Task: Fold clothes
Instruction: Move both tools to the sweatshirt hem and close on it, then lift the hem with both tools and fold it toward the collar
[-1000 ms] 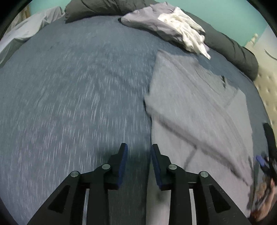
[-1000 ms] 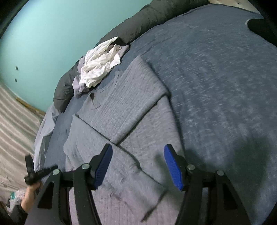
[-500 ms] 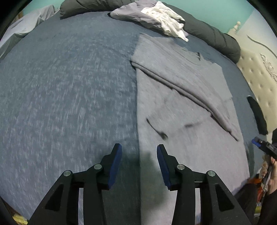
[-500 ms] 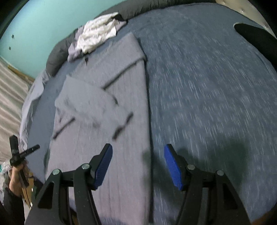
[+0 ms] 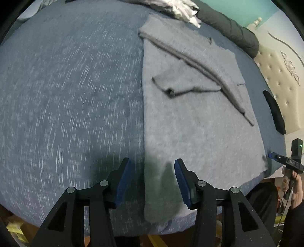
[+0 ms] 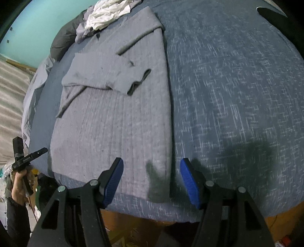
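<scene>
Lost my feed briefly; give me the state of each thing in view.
left hand-held gripper: open, empty
right hand-held gripper: open, empty
grey sweater: flat on bed, sleeves folded in
white garment: crumpled, unfolded
bed cover: spread flat

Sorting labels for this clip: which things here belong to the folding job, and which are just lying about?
Job:
grey sweater
left gripper
right gripper
bed

Lying about:
white garment
dark duvet
black item by the headboard

Both grippers' jaws wide apart
</scene>
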A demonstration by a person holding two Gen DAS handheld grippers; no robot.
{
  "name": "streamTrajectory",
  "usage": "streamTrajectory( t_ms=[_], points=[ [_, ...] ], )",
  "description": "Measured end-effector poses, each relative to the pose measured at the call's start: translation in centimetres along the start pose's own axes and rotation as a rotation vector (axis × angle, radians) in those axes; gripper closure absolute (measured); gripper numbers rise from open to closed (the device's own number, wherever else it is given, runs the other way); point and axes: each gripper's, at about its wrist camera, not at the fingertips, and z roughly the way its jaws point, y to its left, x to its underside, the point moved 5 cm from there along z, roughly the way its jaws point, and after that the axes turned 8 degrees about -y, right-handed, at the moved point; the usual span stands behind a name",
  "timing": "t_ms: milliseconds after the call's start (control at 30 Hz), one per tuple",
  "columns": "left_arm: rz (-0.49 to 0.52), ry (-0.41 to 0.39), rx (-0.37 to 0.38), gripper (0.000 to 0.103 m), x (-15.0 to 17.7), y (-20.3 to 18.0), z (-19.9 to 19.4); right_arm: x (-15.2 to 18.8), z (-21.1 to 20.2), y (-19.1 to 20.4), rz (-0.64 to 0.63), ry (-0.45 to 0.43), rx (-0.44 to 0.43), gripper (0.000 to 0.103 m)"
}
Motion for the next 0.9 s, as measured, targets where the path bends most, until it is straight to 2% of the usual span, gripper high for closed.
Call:
streamTrajectory(
  t_ms=[433, 567, 600, 633, 667, 700, 800, 833, 900],
  points=[
    [-0.017, 0.068, 0.056, 0.052, 3.2, -0.4, 1.2, 2.0, 1.8, -0.2, 0.047, 0.05, 0.006, 0.04],
    [-0.015, 0.061, 0.073, 0.053, 3.7, -0.4, 1.3, 2.4, 2.2, 0.0, 0.033, 0.049, 0.003, 0.04],
    [-0.018, 0.059, 0.084, 0.055, 3.8, -0.5, 1.2, 2.5, 2.2, 0.0, 0.027, 0.048, 0.003, 0.04],
    [-0.021, 0.056, 0.095, 0.065, 3.9, -0.5, 1.1, 2.5, 2.3, 0.1, 0.022, 0.046, 0.003, 0.04],
    [-0.015, 0.053, 0.098, 0.073, 4.0, -0.7, 1.0, 2.6, 2.3, 0.1, 0.017, 0.045, 0.003, 0.046],
    [-0.008, 0.049, 0.099, 0.074, 4.0, -0.9, 0.9, 2.7, 2.4, 0.2, 0.012, 0.044, 0.003, 0.059],
    [0.013, 0.039, 0.103, 0.09, 4.2, -1.4, 0.5, 2.8, 2.4, 0.5, -0.012, 0.034, 0.002, 0.081],
    [0.019, 0.034, 0.104, 0.096, 4.2, -1.6, 0.3, 2.8, 2.2, 0.7, -0.024, 0.028, 0.002, 0.086],
    [0.032, 0.025, 0.105, 0.096, 4.2, -1.9, -0.2, 2.8, 1.6, 1.1, -0.043, 0.009, -0.005, 0.093]
  ],
)
